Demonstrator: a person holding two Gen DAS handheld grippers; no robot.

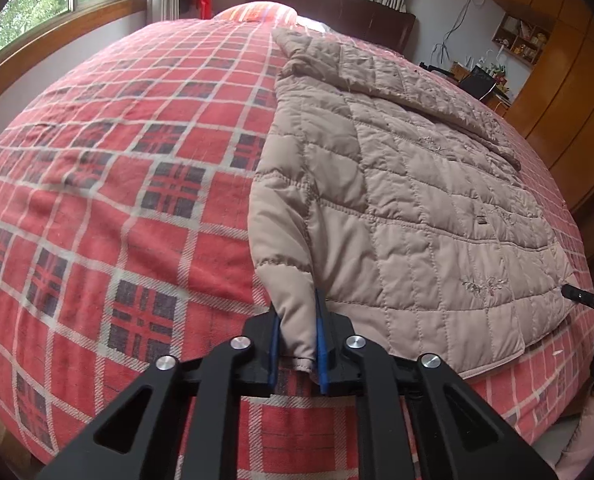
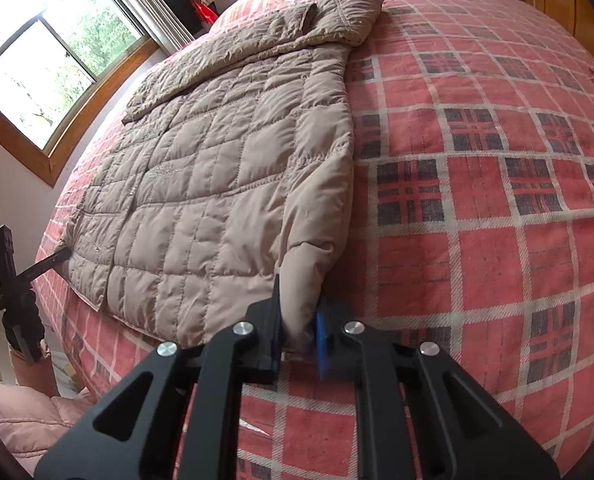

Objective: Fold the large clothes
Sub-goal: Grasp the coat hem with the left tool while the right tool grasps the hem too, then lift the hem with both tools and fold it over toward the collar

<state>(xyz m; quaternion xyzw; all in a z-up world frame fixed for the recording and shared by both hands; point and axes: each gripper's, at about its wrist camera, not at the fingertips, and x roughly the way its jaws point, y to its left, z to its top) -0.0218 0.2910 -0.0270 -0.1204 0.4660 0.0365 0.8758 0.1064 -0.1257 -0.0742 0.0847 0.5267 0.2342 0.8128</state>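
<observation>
A beige quilted coat (image 1: 409,200) lies flat on a red plaid bed (image 1: 117,168), collar toward the headboard. In the left wrist view its left sleeve cuff hangs between my blue-padded fingers; my left gripper (image 1: 297,320) is shut on that cuff near the foot of the bed. In the right wrist view the same coat (image 2: 217,168) spreads to the left, and my right gripper (image 2: 299,320) is shut on the other sleeve cuff at the near edge. Each gripper shows as a small black shape at the edge of the other's view.
The plaid bed cover (image 2: 477,200) stretches wide on the right. A window (image 2: 45,60) with a wooden frame lies to the left, a dark headboard (image 1: 329,4) at the far end, a wooden wardrobe (image 1: 565,72) right. A pink garment (image 2: 21,412) sits by the bed's corner.
</observation>
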